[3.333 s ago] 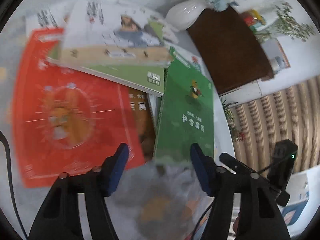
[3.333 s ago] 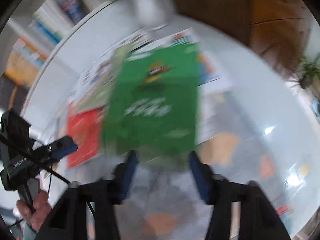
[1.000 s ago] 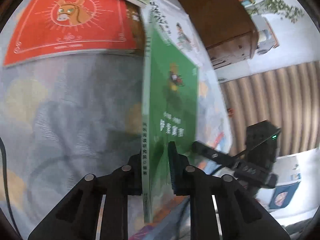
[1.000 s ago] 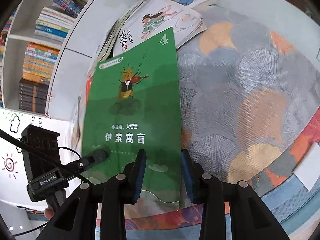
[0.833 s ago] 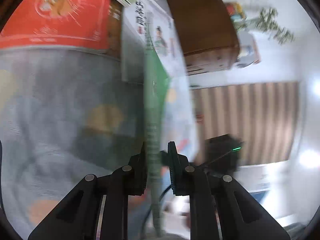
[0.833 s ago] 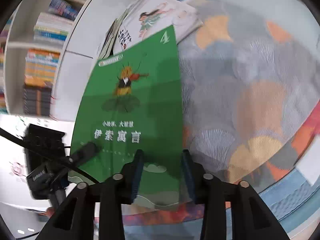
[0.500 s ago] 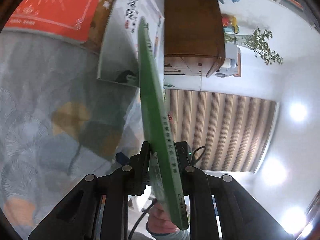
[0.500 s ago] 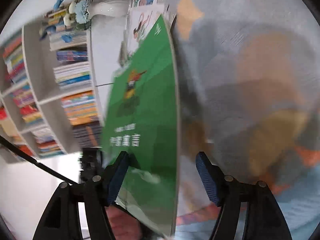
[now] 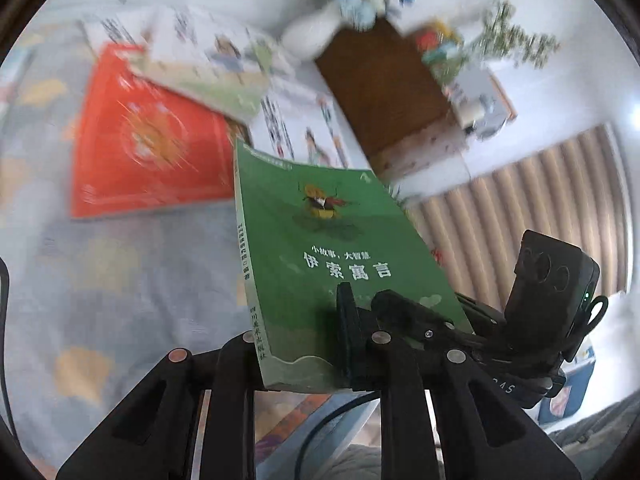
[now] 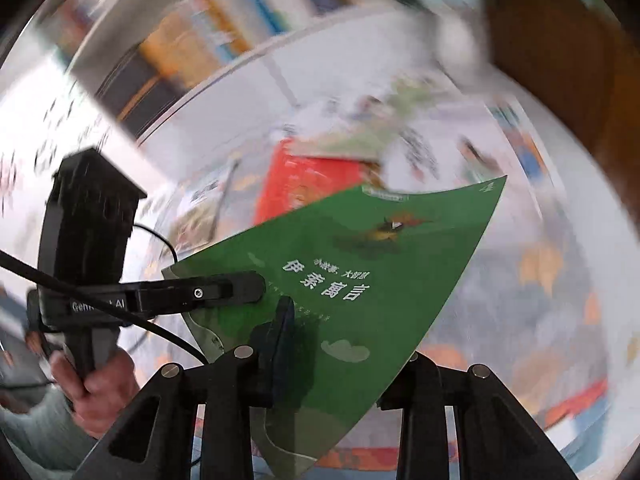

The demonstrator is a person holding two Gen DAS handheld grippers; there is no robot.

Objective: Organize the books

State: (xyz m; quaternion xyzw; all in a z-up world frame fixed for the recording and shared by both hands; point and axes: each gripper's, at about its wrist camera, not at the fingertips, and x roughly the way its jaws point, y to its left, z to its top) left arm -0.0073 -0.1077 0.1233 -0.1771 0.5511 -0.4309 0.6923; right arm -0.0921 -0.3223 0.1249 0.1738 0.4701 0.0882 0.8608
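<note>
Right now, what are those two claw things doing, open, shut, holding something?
Left gripper: shut on the green book.
Right gripper: jaws closing, the same green book between them.

Two grippers here: left gripper (image 9: 304, 344), right gripper (image 10: 340, 344). One green book (image 9: 336, 264) aloft, one red book (image 9: 148, 148) flat, one white vase (image 9: 312, 32); the blurred others can't be counted.

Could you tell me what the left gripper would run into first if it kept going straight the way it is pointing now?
The left gripper is shut on the green book, which leads the way. Beyond the book's far edge, it would probably meet the white picture book beside the red book, though blur leaves depth uncertain.
</note>
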